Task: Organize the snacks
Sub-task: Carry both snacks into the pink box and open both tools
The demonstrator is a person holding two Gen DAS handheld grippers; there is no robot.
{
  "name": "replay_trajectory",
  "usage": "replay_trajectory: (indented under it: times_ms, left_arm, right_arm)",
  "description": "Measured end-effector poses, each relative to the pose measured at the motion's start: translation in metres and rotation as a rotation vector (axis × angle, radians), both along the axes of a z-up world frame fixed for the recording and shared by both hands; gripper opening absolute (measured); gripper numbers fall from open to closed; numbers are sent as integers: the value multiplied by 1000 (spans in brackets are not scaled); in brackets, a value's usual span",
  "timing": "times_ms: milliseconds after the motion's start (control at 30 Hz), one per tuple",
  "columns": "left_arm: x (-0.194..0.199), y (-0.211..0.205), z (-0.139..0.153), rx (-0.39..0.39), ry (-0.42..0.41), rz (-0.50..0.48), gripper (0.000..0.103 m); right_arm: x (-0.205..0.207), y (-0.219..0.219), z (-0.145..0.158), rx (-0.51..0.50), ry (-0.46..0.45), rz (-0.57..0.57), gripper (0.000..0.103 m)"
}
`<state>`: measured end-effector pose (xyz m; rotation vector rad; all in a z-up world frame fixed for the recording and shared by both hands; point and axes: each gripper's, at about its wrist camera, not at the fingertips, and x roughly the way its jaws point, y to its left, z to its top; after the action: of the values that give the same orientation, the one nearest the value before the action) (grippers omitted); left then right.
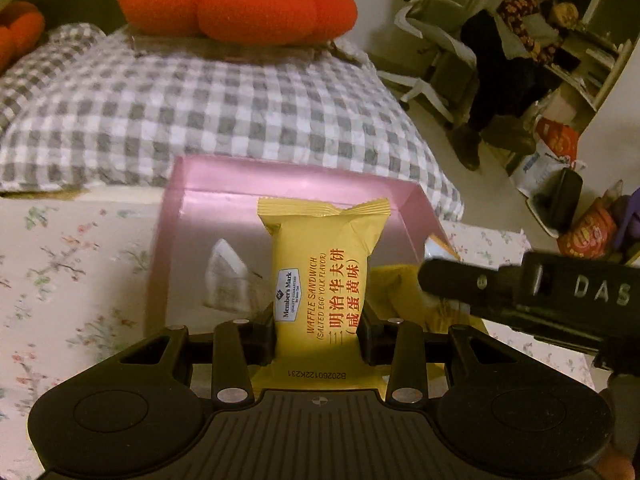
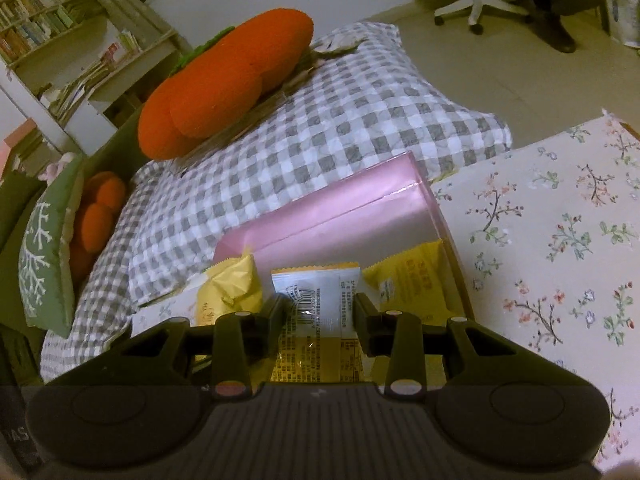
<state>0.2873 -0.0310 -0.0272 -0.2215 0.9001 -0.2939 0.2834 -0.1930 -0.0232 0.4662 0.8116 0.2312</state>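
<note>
My left gripper (image 1: 318,330) is shut on a yellow waffle sandwich packet (image 1: 320,264) and holds it upright over the open pink box (image 1: 192,184). A pale wrapped snack (image 1: 228,276) lies inside the box. My right gripper (image 2: 318,316) is shut on another snack packet (image 2: 316,320), its white printed back facing the camera, at the near edge of the pink box (image 2: 340,208). Two more yellow packets (image 2: 232,284) (image 2: 412,284) show on either side of it. The right gripper's body also shows in the left wrist view (image 1: 520,288).
The box sits on a floral cloth (image 2: 560,240). Behind it lies a grey checked pillow (image 1: 200,104) with an orange pumpkin plush (image 1: 236,0) on top. A white office chair (image 1: 432,40) and bags (image 1: 556,148) stand on the floor to the right.
</note>
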Motion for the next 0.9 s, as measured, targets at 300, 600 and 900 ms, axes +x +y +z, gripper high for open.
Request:
replay_trajectory:
  times_ms: [300, 600, 900]
  left_arm:
    - [10, -5, -14, 50, -28, 17, 38]
    - [4, 4, -2, 94, -91, 17, 62]
    - [-9, 21, 23, 96, -120, 55, 65]
  right_arm:
    - [7, -6, -15, 51, 30, -18, 35]
    - [4, -14, -6, 22, 11, -41, 42]
    - [-9, -7, 12, -28, -26, 17, 55]
